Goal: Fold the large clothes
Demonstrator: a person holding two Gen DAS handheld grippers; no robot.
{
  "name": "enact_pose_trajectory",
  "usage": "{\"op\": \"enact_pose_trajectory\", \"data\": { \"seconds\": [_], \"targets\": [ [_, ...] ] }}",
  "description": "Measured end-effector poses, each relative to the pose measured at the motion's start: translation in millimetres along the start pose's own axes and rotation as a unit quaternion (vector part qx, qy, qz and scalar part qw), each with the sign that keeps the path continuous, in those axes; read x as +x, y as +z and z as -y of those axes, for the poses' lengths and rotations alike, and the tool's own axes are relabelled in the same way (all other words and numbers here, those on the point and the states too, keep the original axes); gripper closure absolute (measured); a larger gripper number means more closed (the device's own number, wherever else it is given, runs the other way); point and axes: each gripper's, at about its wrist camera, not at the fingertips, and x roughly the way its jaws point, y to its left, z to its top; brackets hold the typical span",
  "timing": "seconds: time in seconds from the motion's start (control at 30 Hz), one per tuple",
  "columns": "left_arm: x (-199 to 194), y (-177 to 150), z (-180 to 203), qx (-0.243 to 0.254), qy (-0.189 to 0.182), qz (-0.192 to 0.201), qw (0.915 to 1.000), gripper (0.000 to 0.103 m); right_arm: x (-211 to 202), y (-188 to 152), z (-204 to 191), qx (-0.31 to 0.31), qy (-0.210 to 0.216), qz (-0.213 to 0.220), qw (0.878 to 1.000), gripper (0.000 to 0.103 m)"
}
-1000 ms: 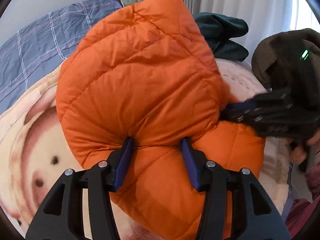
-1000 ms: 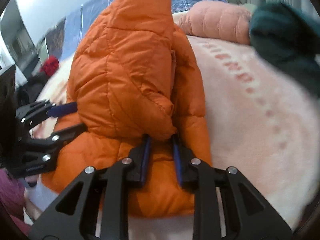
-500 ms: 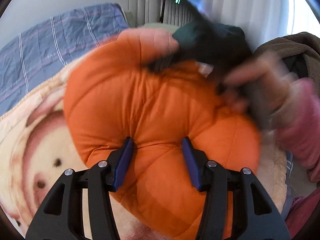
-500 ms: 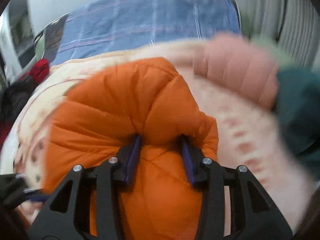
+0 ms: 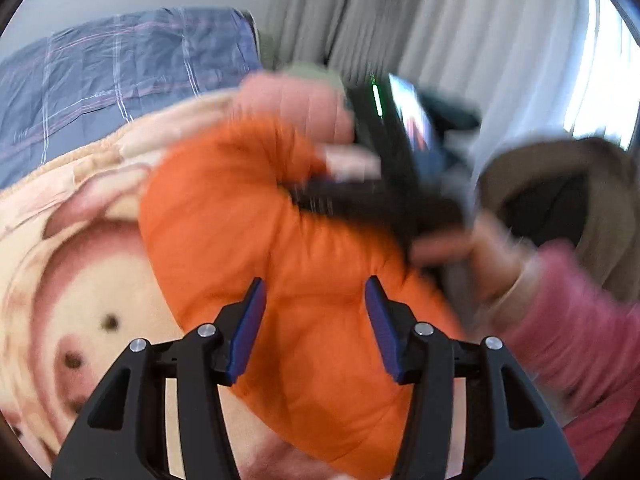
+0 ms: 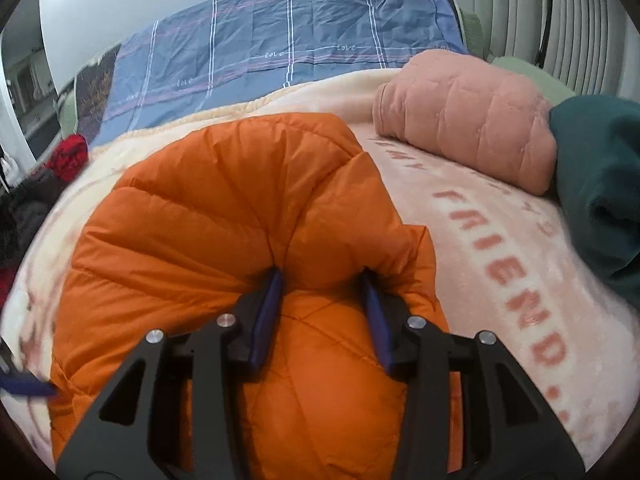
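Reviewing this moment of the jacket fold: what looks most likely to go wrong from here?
1. The right gripper has just been opening, yet puffy fabric of the orange down jacket still bulges between its pads; pulling away may drag the fold open.
2. The left gripper sits open over the jacket, so nothing pins the springy layers.
3. The folded pink jacket lies close and may get nudged.

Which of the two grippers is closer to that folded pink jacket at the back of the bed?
Right. The right gripper pinches the orange jacket just in front of the pink jacket; the left gripper sits at the orange jacket's near edge, farther away.
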Motion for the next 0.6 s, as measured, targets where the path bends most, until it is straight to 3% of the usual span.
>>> {"op": "enact_pose_trajectory", "data": {
  "seconds": [0.07,0.13,0.27,0.37,0.5,0.6],
  "targets": [
    [-6.5,19.2,-13.0,-0.035,-0.001,0.031,0.9989,0.051,-3.2,-3.2,5.1,0.011,0.013,0.001,1.000,0.060],
    [6.8,42.0,-29.7,-0.080,0.008,0.037,0.9960,0.054,-4.7,-3.5,8.4,0.019,0.022,0.002,1.000,0.060],
    [70.8,60.5,-54.4,-0.119,0.059,-0.025,0.9909,0.062,-6.5,-5.0,11.3,0.029,0.033,0.005,0.999,0.060],
    [99.6,54.1,-54.3,-0.075,0.114,-0.053,0.9892,0.062,-1.0,-5.4,23.0,0.060,0.056,0.002,0.997,0.060],
    [118.0,45.1,-56.0,-0.049,0.133,-0.073,0.9872,0.062,15.1,-6.8,31.3,0.082,0.072,-0.002,0.994,0.060],
    [118.5,42.6,-56.0,-0.041,0.141,-0.071,0.9866,0.062,13.2,-5.6,23.1,0.066,0.048,0.000,0.997,0.060]
  ]
}}
